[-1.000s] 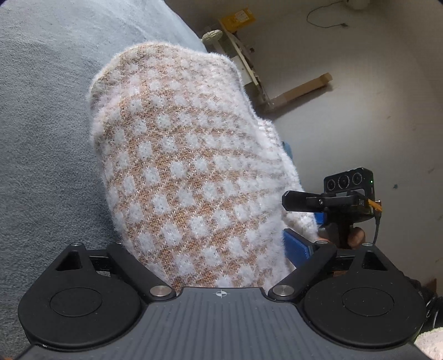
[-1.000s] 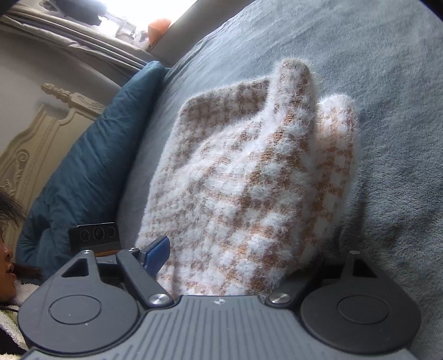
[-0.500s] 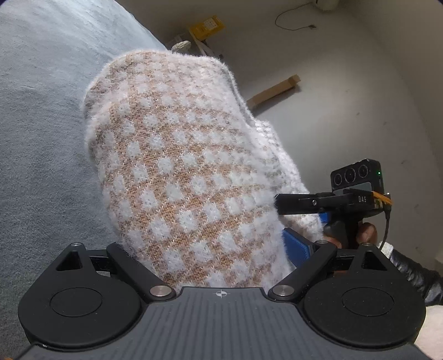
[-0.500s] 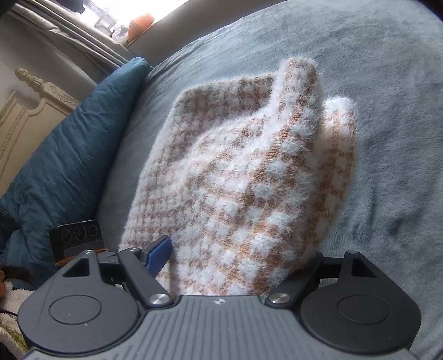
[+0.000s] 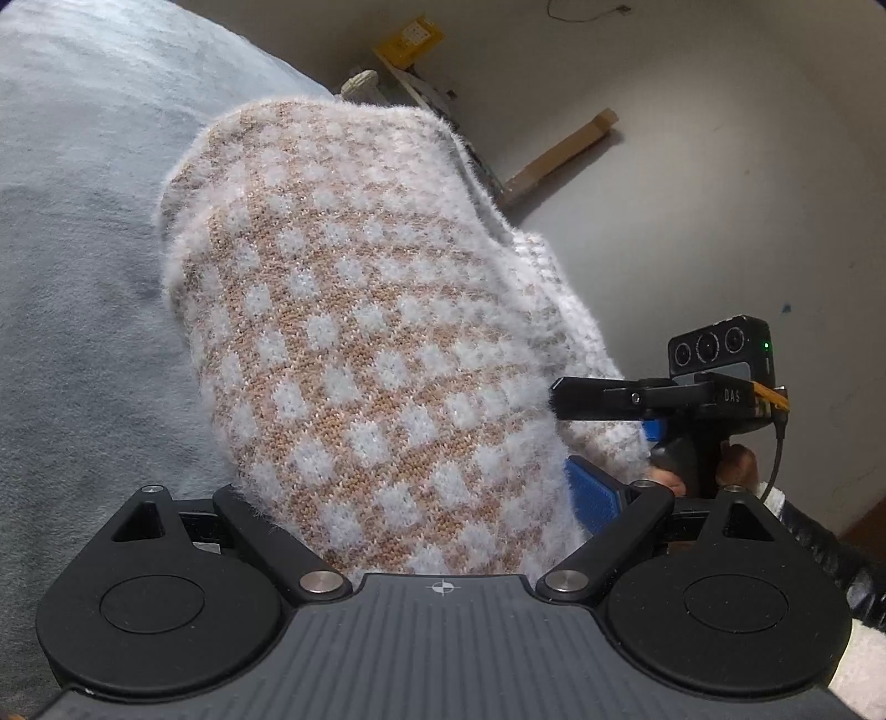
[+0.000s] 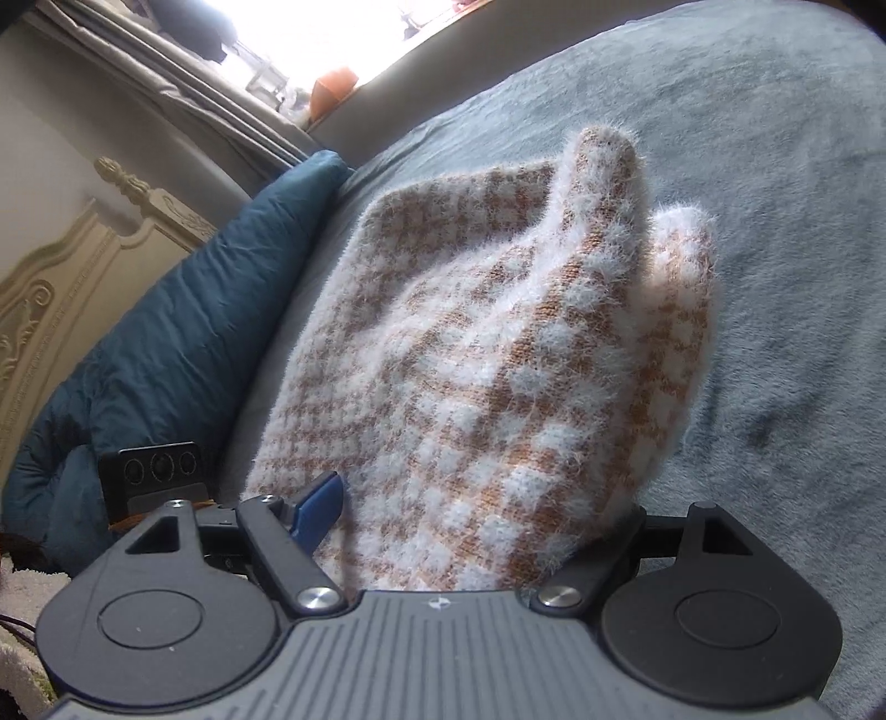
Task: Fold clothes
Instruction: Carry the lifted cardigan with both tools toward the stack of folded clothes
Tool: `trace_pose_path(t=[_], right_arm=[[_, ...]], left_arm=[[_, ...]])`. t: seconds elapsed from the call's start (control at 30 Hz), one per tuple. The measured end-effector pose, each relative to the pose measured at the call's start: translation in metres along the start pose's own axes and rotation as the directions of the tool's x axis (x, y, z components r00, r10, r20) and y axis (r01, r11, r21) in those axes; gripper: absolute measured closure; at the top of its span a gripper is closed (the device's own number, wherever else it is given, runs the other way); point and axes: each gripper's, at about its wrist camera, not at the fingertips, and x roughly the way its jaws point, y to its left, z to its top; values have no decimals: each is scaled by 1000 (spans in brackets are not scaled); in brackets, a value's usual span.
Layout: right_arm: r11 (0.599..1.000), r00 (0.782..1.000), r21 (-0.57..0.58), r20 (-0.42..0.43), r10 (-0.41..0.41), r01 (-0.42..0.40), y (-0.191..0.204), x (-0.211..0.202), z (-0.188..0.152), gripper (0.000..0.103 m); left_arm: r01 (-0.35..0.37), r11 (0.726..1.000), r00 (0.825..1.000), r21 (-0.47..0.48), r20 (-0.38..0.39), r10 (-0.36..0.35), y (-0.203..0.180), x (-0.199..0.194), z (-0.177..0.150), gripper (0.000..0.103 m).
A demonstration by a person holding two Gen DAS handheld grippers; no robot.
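Observation:
A fuzzy white-and-tan checked sweater [image 5: 365,343] is bunched up and lifted off the grey-blue bed cover [image 5: 72,232]. My left gripper [image 5: 410,498] is shut on its near edge; only the blue pad [image 5: 592,493] on the right shows, the other finger is buried in the knit. In the right wrist view the same sweater [image 6: 498,354] rises in a folded hump, its far part lying on the bed. My right gripper [image 6: 470,526] is shut on its near edge, with one blue pad [image 6: 318,509] showing at the left. The right gripper [image 5: 603,396] also appears beside the sweater.
A dark blue pillow [image 6: 166,343] lies along the bed's left side by a cream headboard [image 6: 50,288]. Past the bed edge there is bare floor with a wooden plank [image 5: 559,155] and a yellow box [image 5: 410,39]. A hand [image 5: 731,465] holds the right gripper's handle.
Both grippers have kept their hold while moving a little. The sweater hump has tilted slightly, and more of the window and headboard shows in the right wrist view.

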Motion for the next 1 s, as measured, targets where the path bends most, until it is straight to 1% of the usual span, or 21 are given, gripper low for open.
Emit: trace_pose_path(t=[0.13, 0.23, 0.33, 0.4, 0.5, 0.6, 0.67, 0.7, 0.8, 0.83, 0.93, 1.0], right_arm=[[999, 998, -24, 55, 32, -31, -19, -46, -7, 21], [998, 993, -58, 120, 23, -16, -28, -97, -5, 21], [995, 983, -96, 181, -15, 33, -38, -161, 2, 21], [992, 975, -109, 218, -46, 71, -49, -202, 3, 21], [985, 958, -116, 270, -96, 132, -68, -263, 2, 22], [974, 935, -120, 322, -145, 192, -88, -324, 1, 22], [968, 924, -109, 339, -178, 227, -105, -353, -4, 22], [964, 922, -104, 335, -196, 243, -115, -363, -5, 22], [950, 919, -92, 296, -260, 298, -146, -389, 0, 23], [945, 919, -89, 278, -280, 315, -156, -394, 3, 23], [928, 920, -109, 213, -329, 357, -179, -397, 15, 23], [928, 929, -127, 174, -327, 350, -194, -398, 24, 24]], left_arm=[[7, 997, 1000, 73, -27, -5, -40, 31, 21, 11], [34, 989, 998, 141, -54, -27, -86, 68, 39, 11], [75, 975, 995, 207, -87, -58, -140, 106, 65, 11], [101, 962, 992, 252, -105, -77, -178, 139, 76, 11], [136, 942, 987, 306, -126, -101, -234, 188, 80, 12], [170, 930, 982, 325, -128, -135, -270, 230, 76, 12], [195, 931, 978, 308, -133, -161, -287, 257, 63, 12], [205, 936, 976, 286, -135, -172, -291, 262, 52, 12], [212, 956, 974, 202, -130, -188, -297, 295, 28, 12], [209, 964, 974, 165, -122, -190, -297, 308, 20, 12], [207, 975, 975, 84, -99, -198, -297, 338, -5, 12], [203, 979, 976, 35, -92, -199, -295, 356, -17, 12]])
